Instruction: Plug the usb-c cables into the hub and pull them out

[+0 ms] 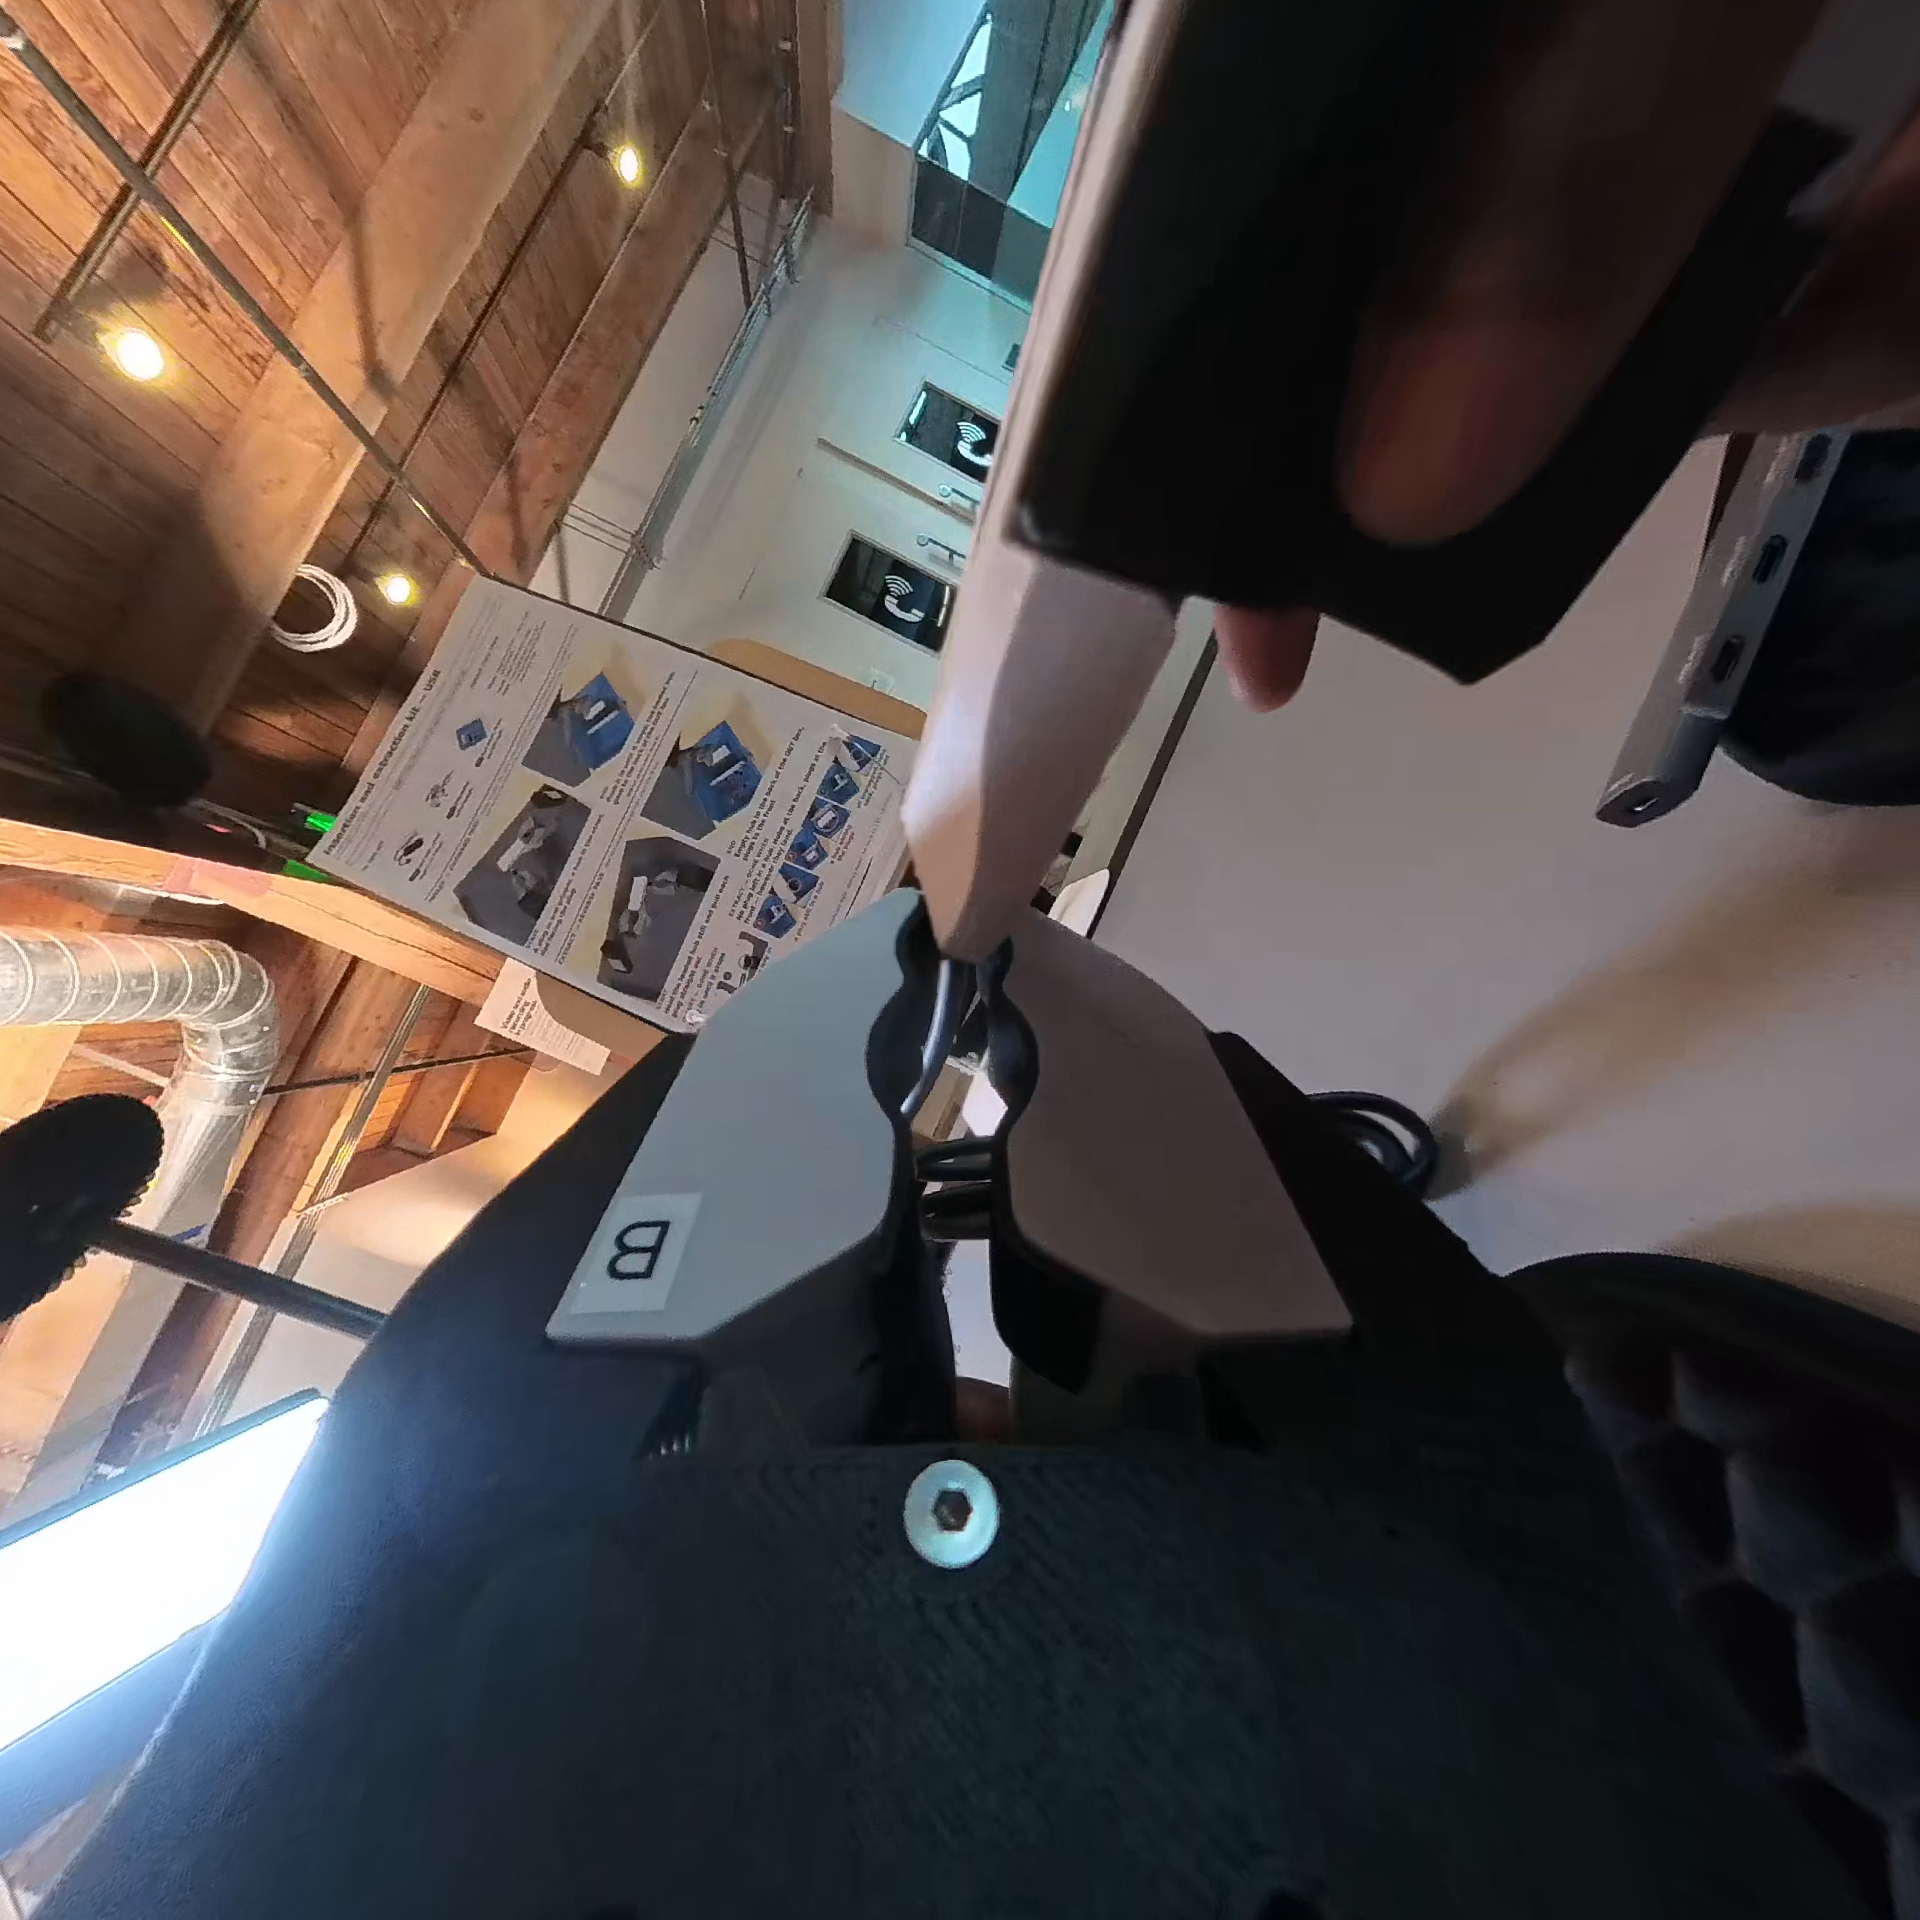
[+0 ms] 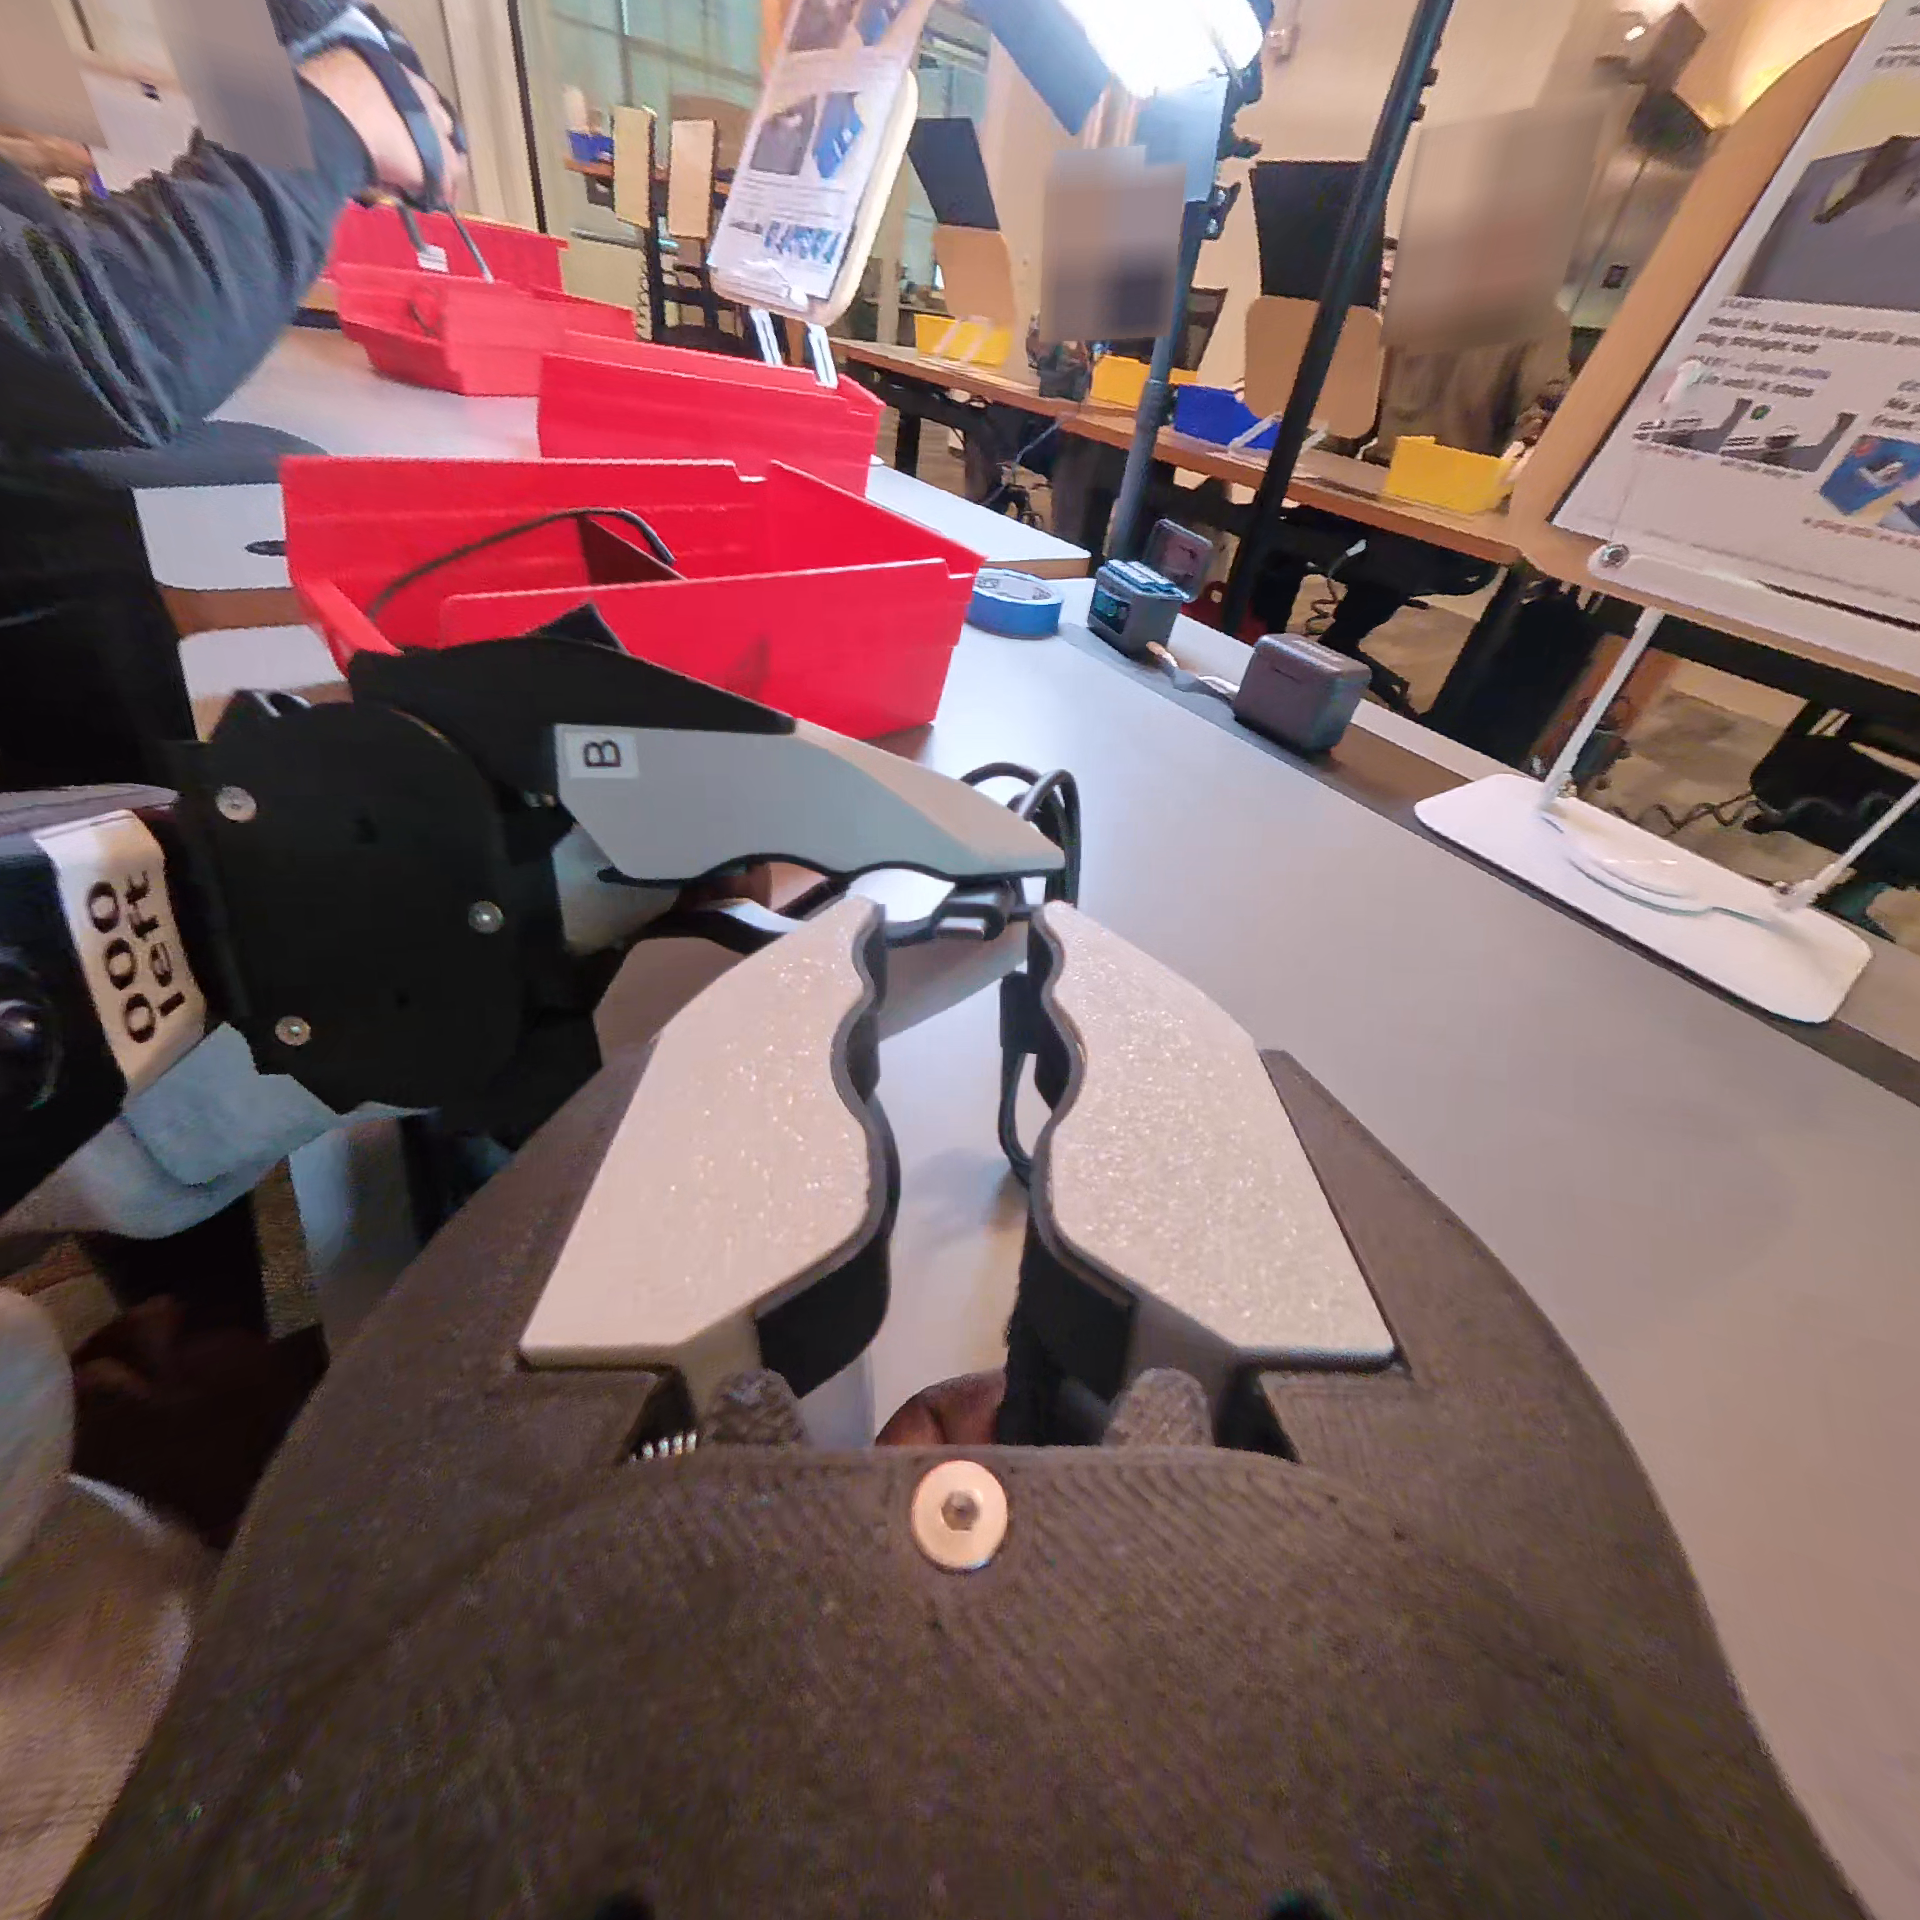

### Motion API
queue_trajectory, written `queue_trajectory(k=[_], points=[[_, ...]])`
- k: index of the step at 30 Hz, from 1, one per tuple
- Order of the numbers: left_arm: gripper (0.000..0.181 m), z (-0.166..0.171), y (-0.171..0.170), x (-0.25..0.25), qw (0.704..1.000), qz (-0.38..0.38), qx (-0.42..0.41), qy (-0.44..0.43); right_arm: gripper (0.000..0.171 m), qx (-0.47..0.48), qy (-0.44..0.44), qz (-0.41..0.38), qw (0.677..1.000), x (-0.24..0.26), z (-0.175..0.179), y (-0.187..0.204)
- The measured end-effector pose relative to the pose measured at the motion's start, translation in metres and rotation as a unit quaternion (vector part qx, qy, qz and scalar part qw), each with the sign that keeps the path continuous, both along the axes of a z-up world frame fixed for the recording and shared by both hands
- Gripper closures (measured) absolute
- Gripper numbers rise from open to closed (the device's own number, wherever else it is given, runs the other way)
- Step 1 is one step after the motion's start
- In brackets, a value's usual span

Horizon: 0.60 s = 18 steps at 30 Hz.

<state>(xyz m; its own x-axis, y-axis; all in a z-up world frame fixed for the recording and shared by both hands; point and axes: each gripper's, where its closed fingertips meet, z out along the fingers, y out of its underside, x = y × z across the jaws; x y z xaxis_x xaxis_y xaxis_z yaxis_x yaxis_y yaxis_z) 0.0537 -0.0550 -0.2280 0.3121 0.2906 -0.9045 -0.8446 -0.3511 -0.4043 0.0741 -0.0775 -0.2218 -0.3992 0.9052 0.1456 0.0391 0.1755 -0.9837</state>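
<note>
My left gripper (image 1: 954, 940) is shut on a black usb-c cable (image 1: 935, 1039) that runs between its fingers. In the right wrist view it (image 2: 1023, 883) comes in from the left, lying on its side, and holds the plug (image 2: 971, 916) just above the grey table (image 2: 1403, 1091). My right gripper (image 2: 956, 925) is open, its fingertips either side of that plug. One right fingertip (image 1: 997, 831) touches the left gripper's tip. The grey hub (image 1: 1735, 623) shows at the upper right of the left wrist view, apart from both grippers. The rest of the cable is coiled behind (image 2: 1039, 810).
Red bins (image 2: 727, 613) stand at the back left, where another person's arm (image 2: 156, 260) reaches into one. A blue tape roll (image 2: 1016, 601) and two small grey boxes (image 2: 1299, 691) sit at the far edge. An instruction board on a white stand (image 2: 1631, 894) is at the right. Both grippers' tips are close together, under 4 cm apart. From either gripper's tips it is about 12 cm to the grey hub (image 1: 1735, 623).
</note>
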Motion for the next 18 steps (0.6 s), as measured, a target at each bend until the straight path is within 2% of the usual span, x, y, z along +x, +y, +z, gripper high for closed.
queue_trajectory(k=[8,14,18], points=[[0.175,-0.0006,0.0022,0.0023,1.0,-0.003,-0.003,-0.005,0.158,0.015,0.004,-0.012,1.0,-0.0002,-0.0017,0.0044],[0.174,-0.0019,0.0023,0.0022,1.0,-0.011,-0.006,-0.022,0.159,0.01,0.0,-0.01,1.0,-0.0008,-0.0026,0.005],[0.174,-0.0027,0.0027,0.0003,1.0,-0.001,-0.011,-0.015,0.156,0.052,0.006,-0.038,0.998,-0.0031,-0.0027,0.0075]])
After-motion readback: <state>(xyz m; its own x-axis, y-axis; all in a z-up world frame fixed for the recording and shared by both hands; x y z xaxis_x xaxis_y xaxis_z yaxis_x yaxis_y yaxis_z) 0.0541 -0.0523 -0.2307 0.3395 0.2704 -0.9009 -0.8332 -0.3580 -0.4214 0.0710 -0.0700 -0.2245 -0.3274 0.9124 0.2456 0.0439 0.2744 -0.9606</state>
